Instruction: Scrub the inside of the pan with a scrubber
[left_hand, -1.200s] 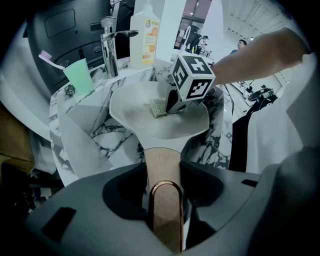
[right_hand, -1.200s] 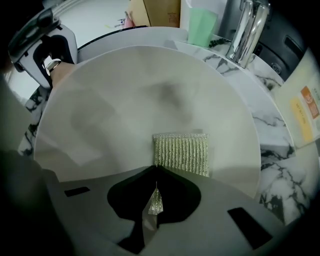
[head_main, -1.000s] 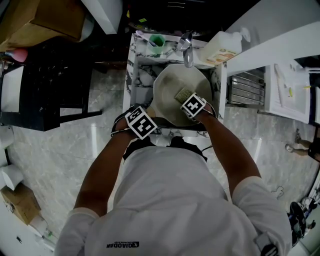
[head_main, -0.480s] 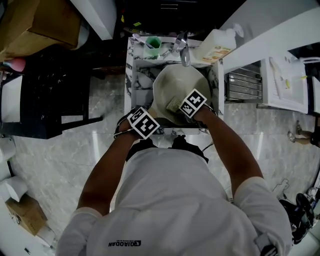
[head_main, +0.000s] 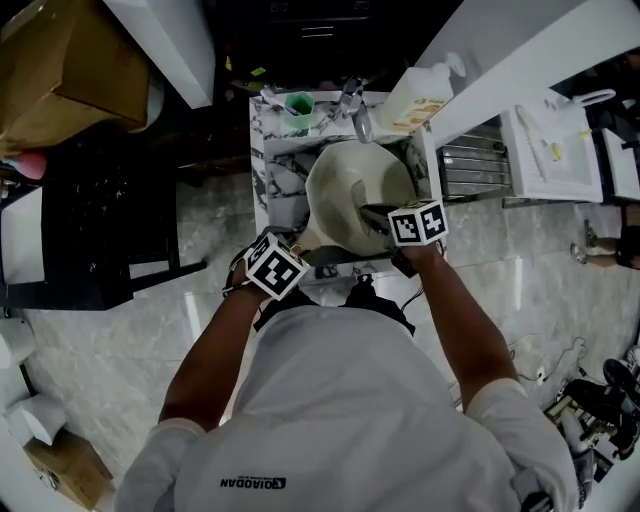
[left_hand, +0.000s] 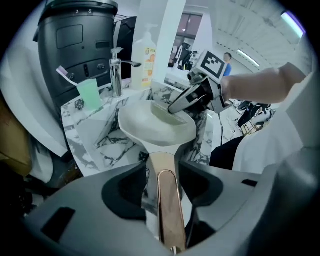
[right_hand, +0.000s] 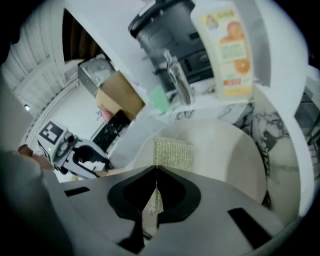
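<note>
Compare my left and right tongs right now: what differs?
The left tongs are shut on the gold pan handle; the right tongs pinch the scrubber. The left tongs sit outside the pan; the right tongs reach over its pale inside. Both are shut and loaded.

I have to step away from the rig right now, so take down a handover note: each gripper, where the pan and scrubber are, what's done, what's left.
Left gripper: shut on the pan handle, holding the pan in the sink.
Right gripper: shut on the scrubber, which is down inside the pan, apparently against its inner wall.
Done: both things gripped, scrubber in the pan. How much is scrubbed cannot be told; no dirt shows.
To do: scrub the whole inside, then probably rinse under the faucet.
</note>
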